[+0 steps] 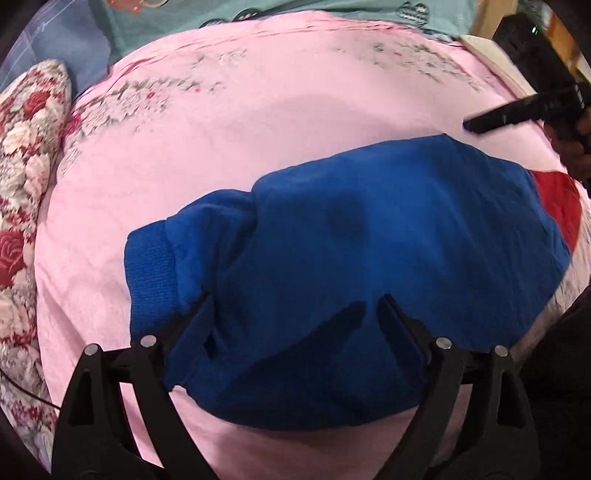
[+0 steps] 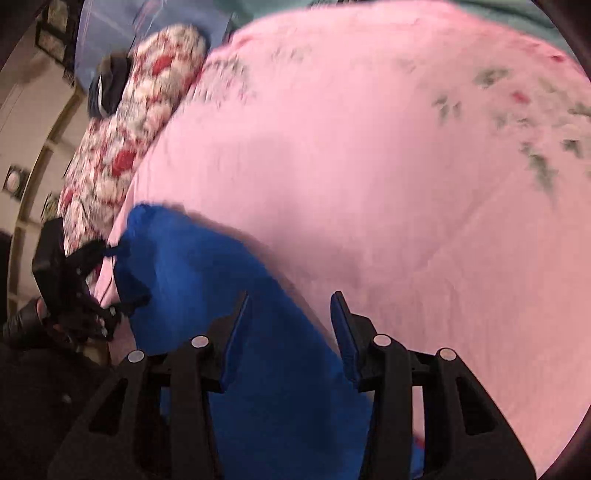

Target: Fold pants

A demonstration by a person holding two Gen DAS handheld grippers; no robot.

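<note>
Two grippers are hovering over one folded bundle of blue pants (image 1: 351,236), which is lying on a pink bedsheet (image 1: 258,129) with a faded flower print. A rose-patterned quilt (image 1: 22,177) is bunching along the sheet's left edge, and a teal cloth (image 1: 258,11) is lying past the far edge. A bit of red fabric (image 1: 557,203) is peeking out at the pants' right end. Nothing is really blocking the pants. The left gripper (image 1: 295,306) is sitting above the near side of the bundle, jaws spread wide and not pinching anything. The right gripper (image 2: 290,306) is hanging over the pants' edge, jaws partly apart, nothing clamped between them.
</note>
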